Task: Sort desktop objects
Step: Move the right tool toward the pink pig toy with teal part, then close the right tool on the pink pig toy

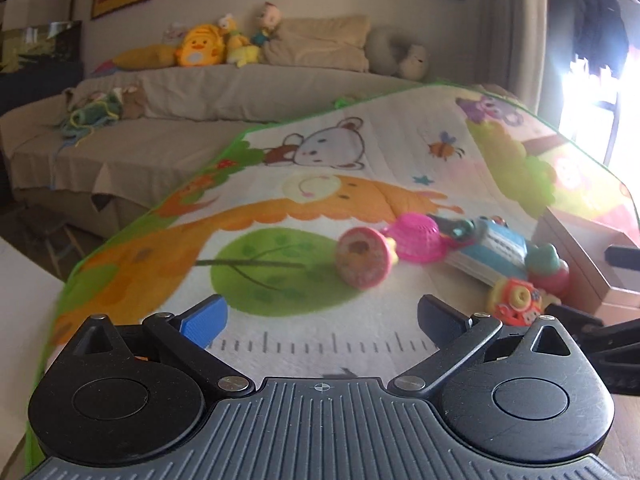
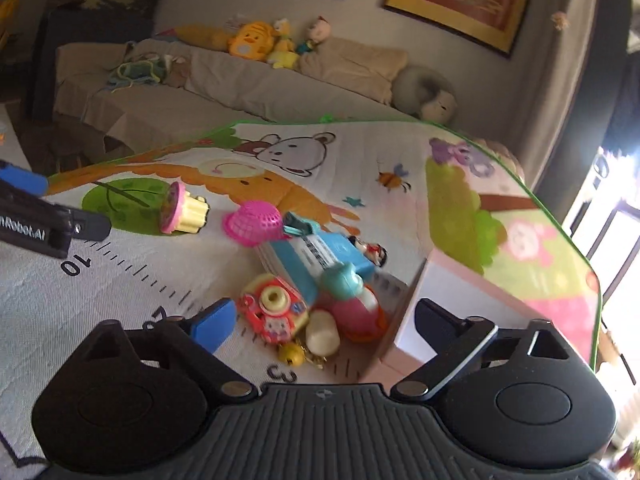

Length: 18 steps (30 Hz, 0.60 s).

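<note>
Toys (image 2: pixel 304 280) heaped beside pink box (image 2: pixel 452 300); its inside hidden.

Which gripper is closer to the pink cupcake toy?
Left. The left gripper faces the cupcake toy, which lies just beyond its open fingers. The right gripper hangs over the toy pile by the box, farther off.

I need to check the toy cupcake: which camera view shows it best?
The right wrist view: the cupcake lies on its side in profile, pink top and yellow base both clear. In the left wrist view it is blurred, mostly showing its round top.
</note>
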Available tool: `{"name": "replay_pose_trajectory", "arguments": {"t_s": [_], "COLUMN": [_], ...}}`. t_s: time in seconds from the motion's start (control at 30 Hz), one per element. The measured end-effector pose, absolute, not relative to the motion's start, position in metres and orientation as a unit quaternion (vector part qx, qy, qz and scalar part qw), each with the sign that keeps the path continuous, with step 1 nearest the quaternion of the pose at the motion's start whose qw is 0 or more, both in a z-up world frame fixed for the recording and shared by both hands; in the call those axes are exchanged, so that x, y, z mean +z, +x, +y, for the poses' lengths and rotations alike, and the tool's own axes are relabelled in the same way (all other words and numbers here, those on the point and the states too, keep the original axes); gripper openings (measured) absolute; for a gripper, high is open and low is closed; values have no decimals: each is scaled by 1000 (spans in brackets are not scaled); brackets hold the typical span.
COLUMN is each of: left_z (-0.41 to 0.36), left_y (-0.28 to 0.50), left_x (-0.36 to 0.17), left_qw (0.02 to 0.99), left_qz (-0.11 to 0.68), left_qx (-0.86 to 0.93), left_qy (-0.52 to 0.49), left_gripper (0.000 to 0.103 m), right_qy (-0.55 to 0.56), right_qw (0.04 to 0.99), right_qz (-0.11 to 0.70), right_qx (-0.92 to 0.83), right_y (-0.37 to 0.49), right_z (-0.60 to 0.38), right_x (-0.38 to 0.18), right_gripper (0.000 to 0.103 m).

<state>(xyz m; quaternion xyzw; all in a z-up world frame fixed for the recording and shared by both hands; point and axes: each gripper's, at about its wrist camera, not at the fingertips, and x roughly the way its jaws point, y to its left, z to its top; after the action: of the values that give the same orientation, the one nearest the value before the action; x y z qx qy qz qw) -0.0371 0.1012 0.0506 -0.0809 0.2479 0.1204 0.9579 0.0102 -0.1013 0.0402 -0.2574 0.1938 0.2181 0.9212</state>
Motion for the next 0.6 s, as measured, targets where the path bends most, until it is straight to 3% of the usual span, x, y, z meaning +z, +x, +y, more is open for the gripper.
{"name": "replay_pose_trajectory", "arguments": {"t_s": [0.23, 0.4, 0.5, 0.6], "left_z": [124, 128, 122, 112], "left_y": [-43, -44, -46, -46], "left_x": [48, 43, 45, 44], "left_qw": [957, 956, 961, 963], "left_qz": [244, 242, 233, 236], "left_qx": [133, 116, 96, 72], "left_qy": [-87, -117, -117, -112], "left_gripper": [103, 103, 103, 103], "right_qy": [-203, -151, -109, -129], "right_qw": [914, 887, 858, 894], "right_qz": [255, 307, 303, 246], "right_qx": [240, 312, 399, 351], "right_y": [68, 60, 30, 4], "right_z": [-69, -78, -102, -121], "right_x": [27, 26, 40, 56], "right_gripper": [87, 85, 82, 82]}}
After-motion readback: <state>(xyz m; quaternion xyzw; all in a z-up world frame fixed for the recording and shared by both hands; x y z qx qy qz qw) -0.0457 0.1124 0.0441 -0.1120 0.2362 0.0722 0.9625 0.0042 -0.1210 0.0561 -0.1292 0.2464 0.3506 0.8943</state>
